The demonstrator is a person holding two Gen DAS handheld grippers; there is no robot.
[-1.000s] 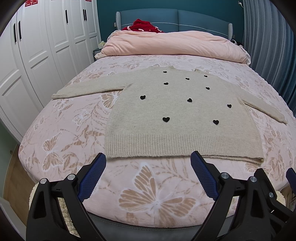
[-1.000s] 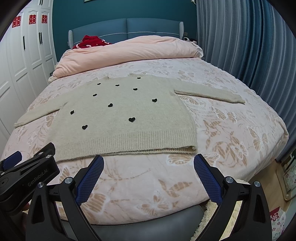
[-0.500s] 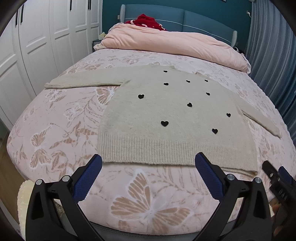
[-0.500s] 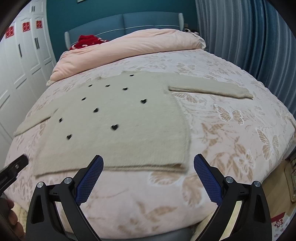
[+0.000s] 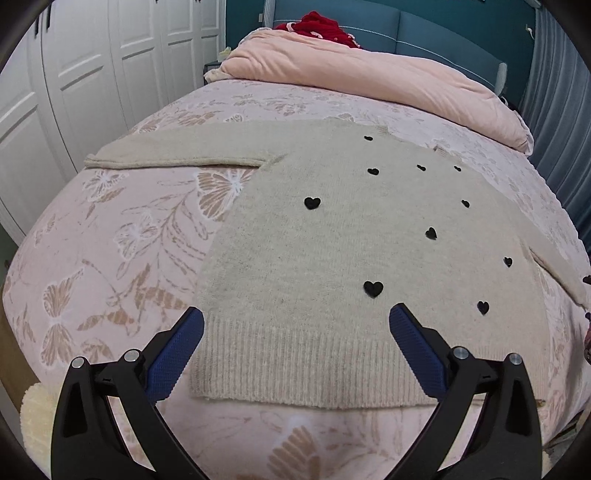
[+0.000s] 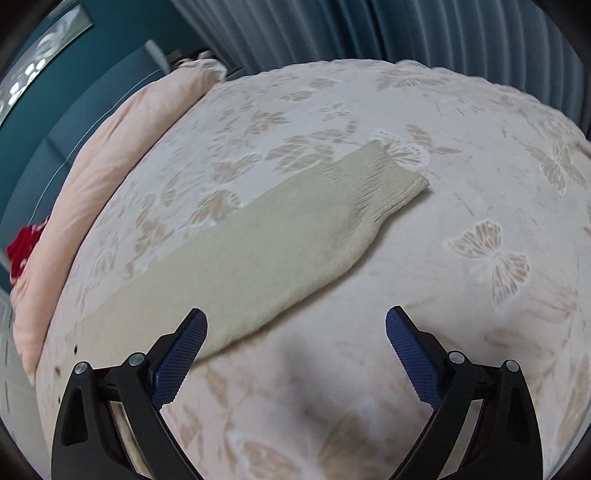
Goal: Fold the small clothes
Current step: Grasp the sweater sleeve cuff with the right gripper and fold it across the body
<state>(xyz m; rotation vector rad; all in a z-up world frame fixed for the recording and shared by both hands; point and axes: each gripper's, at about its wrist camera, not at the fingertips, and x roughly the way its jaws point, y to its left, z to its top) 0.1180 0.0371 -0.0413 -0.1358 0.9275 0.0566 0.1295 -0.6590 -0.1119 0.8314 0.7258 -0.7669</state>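
On the bed (image 5: 122, 236), sweater (image 5: 332, 258) spread flat, sleeves out for folding. Left gripper (image 5: 295, 317) spread wide at 6 o'clock over the hem — empty. Right gripper (image 6: 295, 321) likewise agape, aimed toward the right sleeve (image 6: 280, 240) at 12 o'clock — probably the first fold.

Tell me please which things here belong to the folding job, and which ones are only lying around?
For the job:
- beige sweater with black hearts, spread flat on the bed
- its right sleeve, stretched out sideways
- left gripper and right gripper, both open

Just lying about:
- pink duvet
- red garment by the headboard
- floral bedspread
- white wardrobe
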